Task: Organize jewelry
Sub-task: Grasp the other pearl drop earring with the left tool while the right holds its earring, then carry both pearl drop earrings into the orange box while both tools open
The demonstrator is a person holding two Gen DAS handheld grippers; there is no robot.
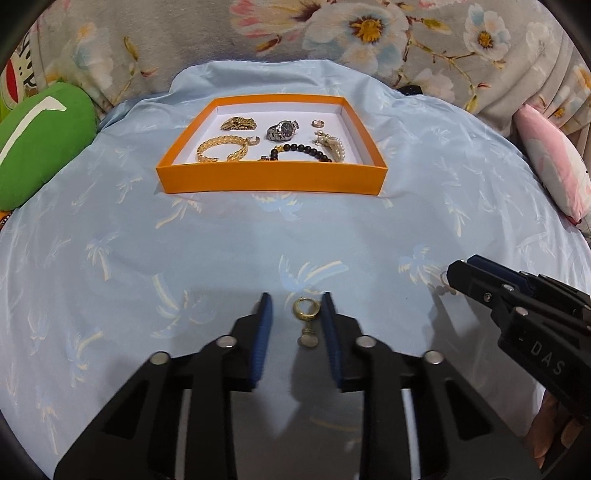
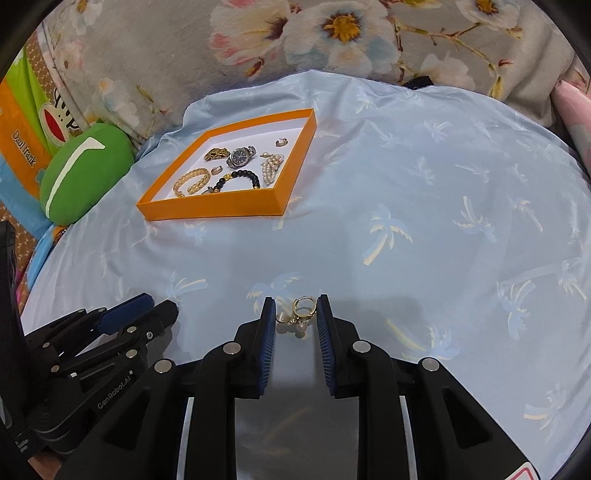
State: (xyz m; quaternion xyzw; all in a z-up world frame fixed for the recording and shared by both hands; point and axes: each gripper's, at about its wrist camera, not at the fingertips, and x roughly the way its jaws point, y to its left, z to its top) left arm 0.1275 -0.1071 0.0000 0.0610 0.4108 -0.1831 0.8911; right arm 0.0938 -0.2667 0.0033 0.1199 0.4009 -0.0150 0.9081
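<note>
A gold hoop earring with a round pendant (image 1: pixel 306 314) lies on the light blue cloth between the jaws of my left gripper (image 1: pixel 297 306). The jaws stand open, with a gap left of the hoop. My right gripper (image 2: pixel 295 310) is shut on a gold hoop earring with pearl drops (image 2: pixel 301 314), which spans its blue pads. From the left wrist view the right gripper (image 1: pixel 456 271) is at the right, its earring dangling at the tip. An orange tray (image 1: pixel 271 181) farther back holds a watch (image 1: pixel 281 130), a gold bracelet (image 1: pixel 218 147), a black bead bracelet (image 1: pixel 303 149) and pearls (image 1: pixel 334 146).
A green cushion (image 1: pixel 40 144) lies left of the tray and a pink pillow (image 1: pixel 557 173) at the right. Floral fabric (image 1: pixel 332 33) rises behind the palm-print cloth (image 1: pixel 258 240). A hand (image 1: pixel 554 424) holds the right gripper. The left gripper (image 2: pixel 159 304) shows at the lower left.
</note>
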